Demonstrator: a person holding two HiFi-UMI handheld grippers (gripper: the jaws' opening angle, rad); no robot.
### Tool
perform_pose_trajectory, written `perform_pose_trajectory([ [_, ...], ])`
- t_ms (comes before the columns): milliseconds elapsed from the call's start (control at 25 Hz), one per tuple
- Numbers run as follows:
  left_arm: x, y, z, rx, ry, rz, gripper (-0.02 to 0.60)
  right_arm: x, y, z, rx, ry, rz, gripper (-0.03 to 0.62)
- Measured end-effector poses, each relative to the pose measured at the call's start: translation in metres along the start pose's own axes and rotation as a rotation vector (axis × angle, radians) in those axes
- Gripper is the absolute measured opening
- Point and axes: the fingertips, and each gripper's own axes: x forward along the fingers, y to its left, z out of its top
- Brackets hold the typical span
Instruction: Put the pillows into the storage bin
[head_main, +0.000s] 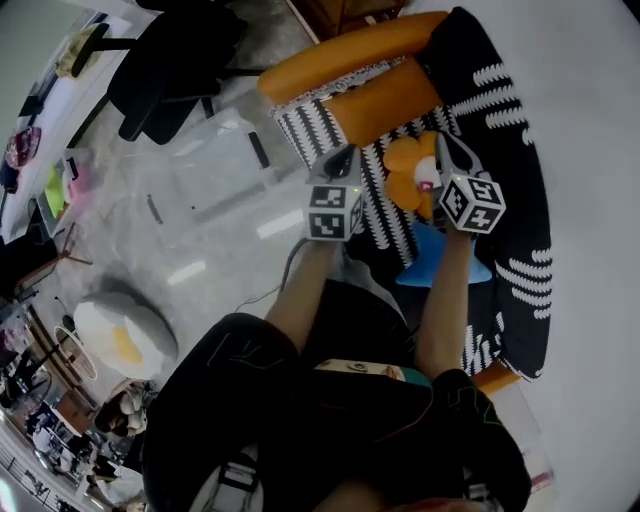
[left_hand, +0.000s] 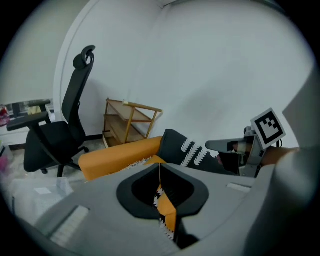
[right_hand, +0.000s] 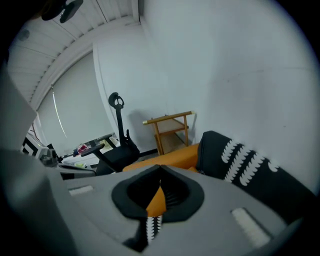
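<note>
Both tools are pressed together and empty. The left tool (head_main: 345, 158) and the right tool (head_main: 447, 145) hang side by side over the heap of pillows, tips aimed forward and down. Just ahead of the left tool's tip lies the orange pillow (head_main: 385, 100), resting against a striped pillow (head_main: 312, 125). The clear bin (head_main: 215, 170) stands on the floor off the left tool's outer side, and I see no pillow in it yet, so you are likely at the first pick.

To do it well, spread both tools before you go lower; shut as they are, they would only poke the fabric. Take one pillow with both tools, one at each end, and bite deep into the edge. Soft filling probably slips out of a shallow pinch.

Lift straight up first so the striped pillow does not drag along, then swing toward the left tool's outer side.
</note>
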Motion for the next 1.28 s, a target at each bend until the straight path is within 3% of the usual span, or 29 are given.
perform_pose_trajectory([
  [240, 0.068, 0.022, -0.042, -0.062, 0.129, -0.011, 0.012, 0.06, -0.025, -0.036, -0.042, 0.142, 0.028, 0.003],
  [560, 0.142, 0.047, -0.101, -0.165, 0.232, -0.022, 0.014, 0.124, -0.071, -0.104, -0.064, 0.304, 0.0, 0.003],
  [600, 0.151, 0.048, -0.106, -0.172, 0.248, -0.044, 0.035, 0.132, -0.076, -0.106, -0.069, 0.314, -0.002, 0.003],
  [680, 0.167, 0.05, -0.125, -0.186, 0.295, -0.1, 0.165, 0.15, -0.085, -0.111, -0.073, 0.324, -0.007, 0.003],
  [720, 0.172, 0.051, -0.135, -0.195, 0.321, -0.117, 0.202, 0.158, -0.09, -0.115, -0.072, 0.334, -0.008, 0.003],
  [760, 0.175, 0.052, -0.146, -0.205, 0.341, -0.12, 0.22, 0.163, -0.095, -0.121, -0.071, 0.352, -0.005, 0.019],
  [880, 0.184, 0.063, -0.168, -0.229, 0.364, -0.082, 0.258, 0.183, -0.107, -0.135, -0.073, 0.42, 0.027, 0.182],
  [1080, 0.211, 0.085, -0.18, -0.3, 0.409, 0.016, 0.346, 0.225, -0.135, -0.143, -0.166, 0.508, 0.033, 0.291],
  [1160, 0.224, 0.098, -0.185, -0.349, 0.417, 0.04, 0.368, 0.248, -0.144, -0.149, -0.162, 0.559, 0.034, 0.395],
  [1280, 0.228, 0.121, -0.195, -0.398, 0.445, 0.048, 0.377, 0.278, -0.142, -0.157, -0.178, 0.598, 0.021, 0.417],
])
